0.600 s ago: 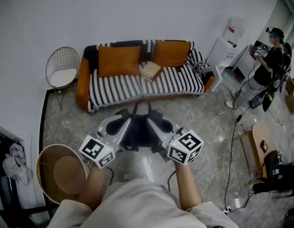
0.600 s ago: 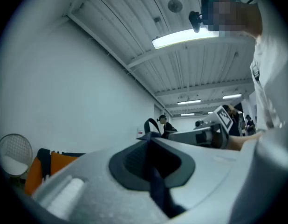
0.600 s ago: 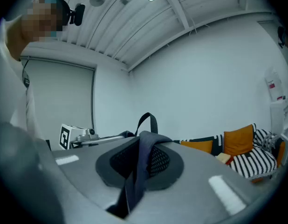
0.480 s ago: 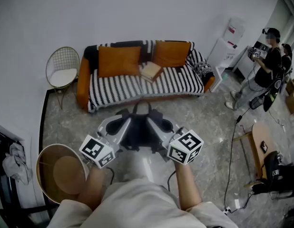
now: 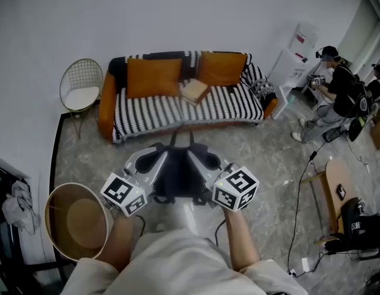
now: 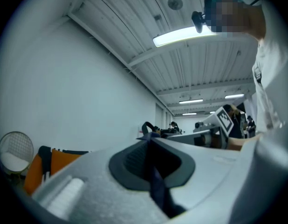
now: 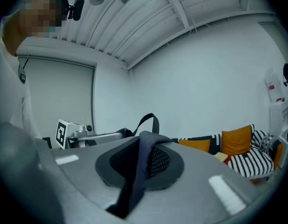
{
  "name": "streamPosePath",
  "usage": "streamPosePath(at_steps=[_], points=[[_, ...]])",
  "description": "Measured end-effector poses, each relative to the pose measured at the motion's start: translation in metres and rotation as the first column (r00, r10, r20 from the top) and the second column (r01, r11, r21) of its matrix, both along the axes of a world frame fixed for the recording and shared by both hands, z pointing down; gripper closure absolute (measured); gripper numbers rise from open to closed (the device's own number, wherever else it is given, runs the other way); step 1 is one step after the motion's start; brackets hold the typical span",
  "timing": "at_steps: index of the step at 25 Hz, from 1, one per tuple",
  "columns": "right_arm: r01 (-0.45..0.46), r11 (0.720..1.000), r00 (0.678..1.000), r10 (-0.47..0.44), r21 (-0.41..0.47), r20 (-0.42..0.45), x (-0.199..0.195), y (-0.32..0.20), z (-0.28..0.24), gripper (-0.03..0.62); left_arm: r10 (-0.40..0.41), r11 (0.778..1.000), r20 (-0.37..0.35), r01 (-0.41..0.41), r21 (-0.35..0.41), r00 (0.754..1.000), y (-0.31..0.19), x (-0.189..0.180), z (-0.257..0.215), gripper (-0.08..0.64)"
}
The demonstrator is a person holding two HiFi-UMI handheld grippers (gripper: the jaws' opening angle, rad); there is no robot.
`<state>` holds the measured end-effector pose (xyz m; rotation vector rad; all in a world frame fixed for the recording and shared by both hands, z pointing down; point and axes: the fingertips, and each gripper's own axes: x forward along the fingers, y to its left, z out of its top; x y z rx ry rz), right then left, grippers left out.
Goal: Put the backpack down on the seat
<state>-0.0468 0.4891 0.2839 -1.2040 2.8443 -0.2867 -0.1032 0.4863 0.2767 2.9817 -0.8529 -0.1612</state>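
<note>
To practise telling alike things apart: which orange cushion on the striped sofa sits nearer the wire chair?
The left-hand cushion in the head view, toward the sofa end beside the wire chair; the other cushion sits further right.

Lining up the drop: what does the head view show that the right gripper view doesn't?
Head view only: the floor, wire chair and round basket. Right gripper view only: the right gripper shut on a backpack strap, plus the ceiling. Both: the sofa, the backpack's top loop and the left gripper.
</note>
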Motion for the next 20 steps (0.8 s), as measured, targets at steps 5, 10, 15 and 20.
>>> streamPosePath(at_steps=[5,10,15,20], points=[[0.1,0.995,0.994,-0.099,0.021,-0.041,0.006,0.013,0.003,0.569,-0.047,0.999,-0.029,0.047,-0.026,0.998,0.004,0.006,0.005,0.555],[0.174,0.984,0.984,-0.173,0.033,-0.05,0.009,0.013,0.007,0.568,-0.072,0.997,-0.038,0.07,-0.039,0.997,0.0,0.009,0.011,0.554],[0.138,0.99,0.989,-0.138,0.014,0.042,0.027,-0.009,0.003,0.569,-0.047,0.999,-0.02,0.047,-0.021,0.999,-0.013,0.026,0.011,0.554],[0.087,0.996,0.995,-0.087,0.005,0.058,0.036,-0.043,0.006,0.569,-0.019,1.0,-0.015,0.019,-0.01,1.0,-0.043,0.035,0.013,0.554]])
